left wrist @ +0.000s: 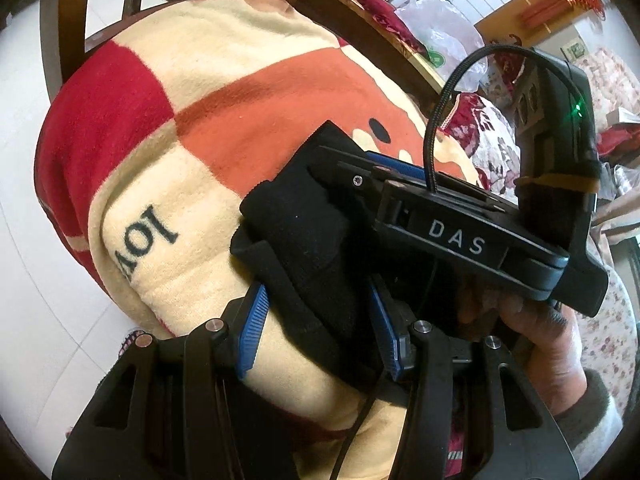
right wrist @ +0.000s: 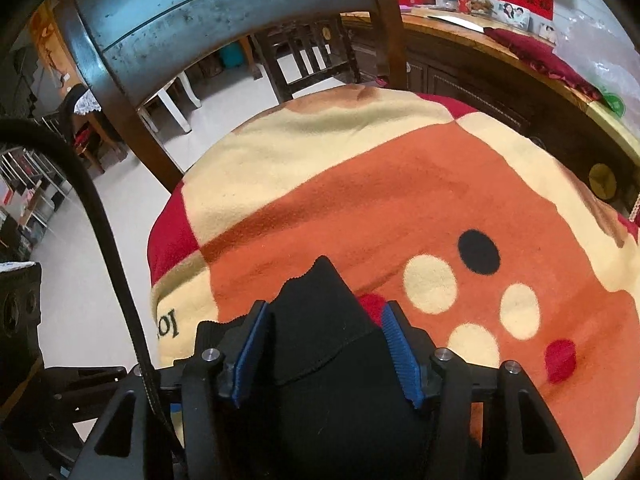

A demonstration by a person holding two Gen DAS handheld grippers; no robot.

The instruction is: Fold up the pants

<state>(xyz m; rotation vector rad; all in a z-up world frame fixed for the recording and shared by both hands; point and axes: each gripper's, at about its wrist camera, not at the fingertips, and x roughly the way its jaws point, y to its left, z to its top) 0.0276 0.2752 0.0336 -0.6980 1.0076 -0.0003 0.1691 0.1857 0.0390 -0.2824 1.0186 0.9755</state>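
1. Two grippers shared one bundle of black pants [left wrist: 304, 240]. In the left wrist view the left gripper [left wrist: 320, 328] had its jaws set on either side of the dark cloth, and the blue pads [left wrist: 252, 328] appeared to press it, so we judged them clenched on the pants.
2. The right gripper [right wrist: 328, 352] likewise had a thick fold of the pants [right wrist: 320, 344] filling the gap between its jaws. The pads [right wrist: 400, 352] lay against the cloth, and we read that as a grasp too.
3. From the left jaws the cloth ran forward and up to the right gripper [left wrist: 400, 184], which crossed just ahead of them, held by a hand [left wrist: 520, 320] in a grey sleeve. The two grips sat close together on the same short bundle.
4. The pants' long axis looked to run from the left jaws up toward the right ones, though the cloth was too dark and bunched for us to tell waistband from leg.
5. Beneath both grips lay a plush blanket [right wrist: 360, 200] in cream, orange and red, draped over what looked like the seat of a wooden chair [right wrist: 224, 12]. The bundle hung just over or on it; we could not tell which.
6. We judged the next move turned on that closeness: the hands were near enough to lay the fold down on the blanket together.
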